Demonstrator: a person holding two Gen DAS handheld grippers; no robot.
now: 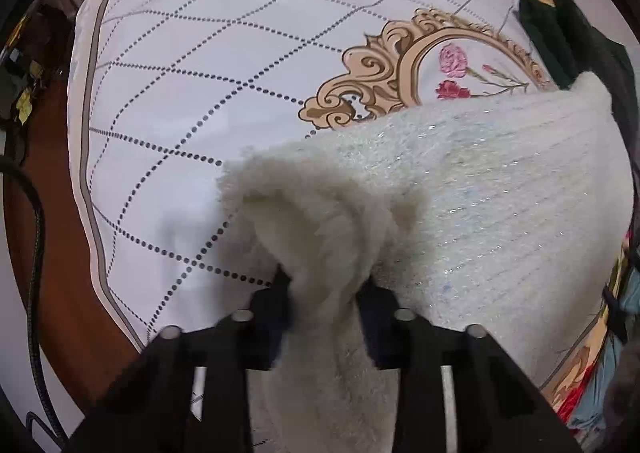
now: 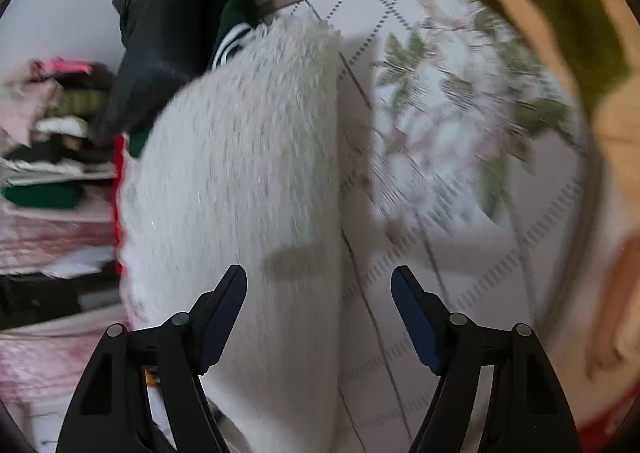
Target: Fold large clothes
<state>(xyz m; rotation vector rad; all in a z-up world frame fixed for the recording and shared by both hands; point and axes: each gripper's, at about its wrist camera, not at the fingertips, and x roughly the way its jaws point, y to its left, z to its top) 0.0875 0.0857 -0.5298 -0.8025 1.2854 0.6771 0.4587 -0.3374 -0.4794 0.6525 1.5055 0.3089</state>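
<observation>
Sweater [image 1: 460,189]: fluffy white knit, spread flat on patterned bedsheet [image 1: 208,65] | left gripper [image 1: 324,293]: clamped on bunched sweater edge, fabric pinched between both pads | right gripper [image 2: 319,285]: spread wide above sweater's edge, nothing between pads | dark clothes pile [image 2: 168,25]: at sweater's far end, touching it.

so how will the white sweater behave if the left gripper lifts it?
Probably floppy: the sweater already bunches into a soft fold where the left gripper pinches it. Likely drapes and drags on the bedsheet rather than holding shape. Fuzzy pile suggests decent grip, little slipping.
</observation>
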